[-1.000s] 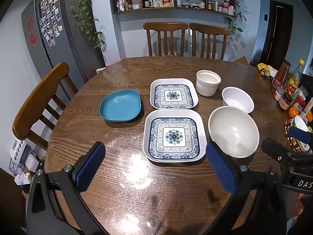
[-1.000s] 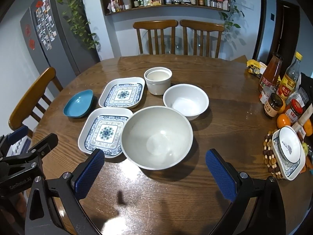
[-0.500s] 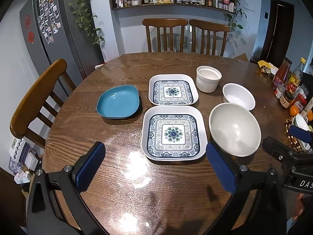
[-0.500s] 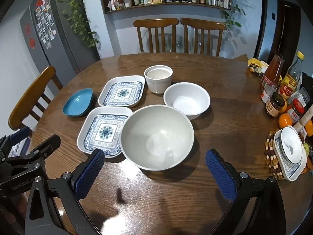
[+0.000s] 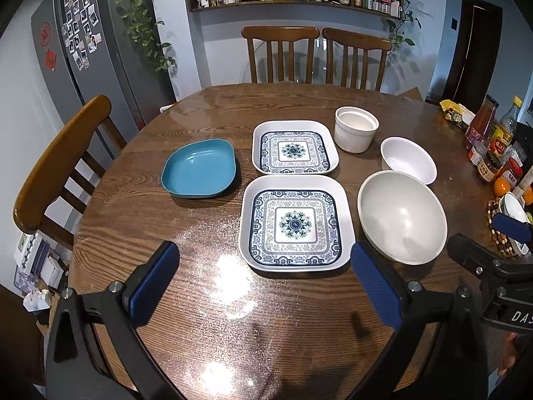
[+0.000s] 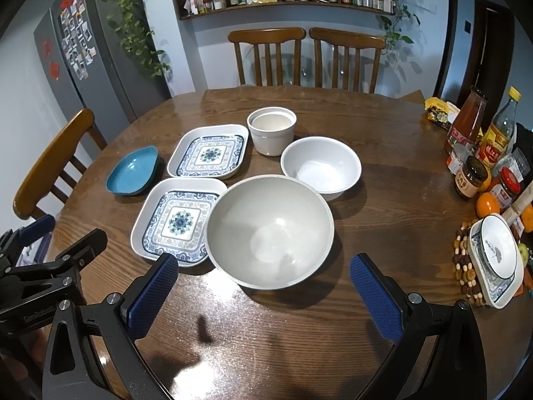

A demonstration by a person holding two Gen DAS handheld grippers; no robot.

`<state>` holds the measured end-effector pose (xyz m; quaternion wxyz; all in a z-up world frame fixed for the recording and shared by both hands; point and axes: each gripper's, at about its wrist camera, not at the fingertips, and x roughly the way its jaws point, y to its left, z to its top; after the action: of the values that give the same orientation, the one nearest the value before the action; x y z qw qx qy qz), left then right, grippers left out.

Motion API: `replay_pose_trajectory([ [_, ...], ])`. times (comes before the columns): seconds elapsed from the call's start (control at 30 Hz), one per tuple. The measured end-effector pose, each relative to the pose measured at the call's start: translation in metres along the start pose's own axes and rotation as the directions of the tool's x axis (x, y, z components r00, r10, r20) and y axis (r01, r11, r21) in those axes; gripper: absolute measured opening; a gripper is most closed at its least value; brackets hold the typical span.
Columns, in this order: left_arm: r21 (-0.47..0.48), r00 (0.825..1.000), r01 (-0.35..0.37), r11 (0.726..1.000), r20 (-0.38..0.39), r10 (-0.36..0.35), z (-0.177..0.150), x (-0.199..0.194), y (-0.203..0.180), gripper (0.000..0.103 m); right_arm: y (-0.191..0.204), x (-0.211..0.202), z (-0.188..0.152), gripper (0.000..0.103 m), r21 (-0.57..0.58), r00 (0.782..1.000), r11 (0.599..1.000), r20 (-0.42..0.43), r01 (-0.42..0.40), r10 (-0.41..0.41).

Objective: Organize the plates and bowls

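Observation:
Two square blue-patterned plates lie mid-table, the near one (image 5: 294,223) (image 6: 178,221) in front of the far one (image 5: 294,146) (image 6: 210,155). Left of them sits a blue dish (image 5: 199,168) (image 6: 132,170). To their right are a large grey-white bowl (image 5: 401,216) (image 6: 269,231), a smaller white bowl (image 5: 408,160) (image 6: 321,166) and a white straight-sided cup (image 5: 355,128) (image 6: 271,130). My left gripper (image 5: 265,280) hovers open above the near table edge, facing the near plate. Open too, my right gripper (image 6: 265,281) faces the large bowl. Neither holds anything.
The round wooden table (image 5: 206,300) carries sauce bottles and jars (image 6: 473,153), oranges and a patterned dish on a beaded trivet (image 6: 493,256) at its right edge. Wooden chairs stand at the left (image 5: 56,163) and the far side (image 5: 279,53). A fridge (image 5: 83,50) stands at the back left.
Both views have drifted slightly: the dishes sit a little lower and nearer in the frames than a second ago. Both grippers stay open and no dish has moved on the table.

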<state>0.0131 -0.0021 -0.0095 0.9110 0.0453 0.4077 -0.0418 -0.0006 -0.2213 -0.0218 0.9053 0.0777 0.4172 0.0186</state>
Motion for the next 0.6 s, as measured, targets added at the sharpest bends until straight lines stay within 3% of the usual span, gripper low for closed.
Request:
replay_pose_trajectory([
  [0.6, -0.059, 0.993, 0.074, 0.996, -0.089, -0.079, -0.009, 0.034, 0.017, 0.102, 0.012, 0.005, -0.010, 0.103, -0.030, 0.999, 0.998, -0.003, -0.052, 0.052],
])
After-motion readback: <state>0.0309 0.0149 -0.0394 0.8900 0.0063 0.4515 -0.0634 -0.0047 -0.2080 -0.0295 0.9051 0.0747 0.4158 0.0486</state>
